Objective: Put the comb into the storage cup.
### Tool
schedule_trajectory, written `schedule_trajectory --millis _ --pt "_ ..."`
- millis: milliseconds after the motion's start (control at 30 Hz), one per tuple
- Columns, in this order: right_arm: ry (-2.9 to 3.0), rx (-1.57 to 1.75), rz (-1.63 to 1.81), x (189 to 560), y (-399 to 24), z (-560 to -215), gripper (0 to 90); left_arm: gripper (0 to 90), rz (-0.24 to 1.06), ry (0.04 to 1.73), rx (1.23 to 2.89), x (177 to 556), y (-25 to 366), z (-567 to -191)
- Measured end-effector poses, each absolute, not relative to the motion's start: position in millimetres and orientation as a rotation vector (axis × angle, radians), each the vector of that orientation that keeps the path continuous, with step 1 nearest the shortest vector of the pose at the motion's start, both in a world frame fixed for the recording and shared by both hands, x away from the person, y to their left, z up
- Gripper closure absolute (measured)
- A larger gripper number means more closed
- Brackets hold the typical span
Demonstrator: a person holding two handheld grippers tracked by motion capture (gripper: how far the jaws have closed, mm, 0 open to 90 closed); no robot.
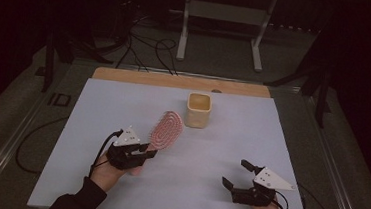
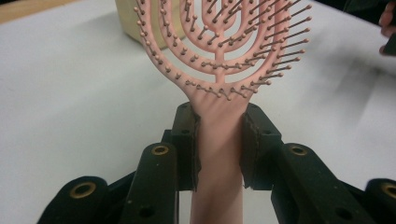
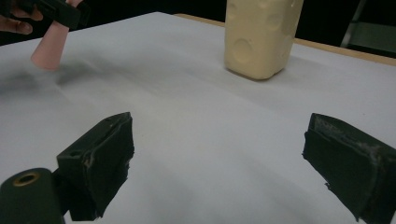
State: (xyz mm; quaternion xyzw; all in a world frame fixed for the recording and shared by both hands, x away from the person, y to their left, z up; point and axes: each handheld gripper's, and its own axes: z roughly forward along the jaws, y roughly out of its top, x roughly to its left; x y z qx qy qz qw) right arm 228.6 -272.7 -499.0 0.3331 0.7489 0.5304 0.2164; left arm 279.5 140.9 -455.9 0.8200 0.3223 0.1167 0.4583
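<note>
A pink hairbrush [image 1: 165,129] with a vented, bristled head hangs above the white table cover, its head pointing toward a cream cup [image 1: 198,110]. My left gripper [image 1: 145,152] is shut on the brush's handle [image 2: 219,154], both pads pressing its sides just below the head. The brush's handle end [image 3: 46,49] sticks out below the left gripper in the right gripper view. My right gripper [image 1: 234,173] rests near the table's front right with its jaws wide open and nothing between them. The cream cup [image 3: 260,35] stands upright beyond it, with round dimples in its wall.
The white cover [image 1: 123,104] lies over a wooden tabletop whose far edge [image 1: 175,79] shows behind the cup. Beyond the table stand a white metal frame [image 1: 222,27] and loose cables on the floor [image 1: 148,46].
</note>
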Motion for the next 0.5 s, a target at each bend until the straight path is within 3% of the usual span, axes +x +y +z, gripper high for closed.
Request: schedule_trajectory --millis 500 --pt "2.075 0.926 1.471 229.1 -272.2 -499.3 8.5 71.4 0.336 0.865 1.862 266.5 160.1 -471.7"
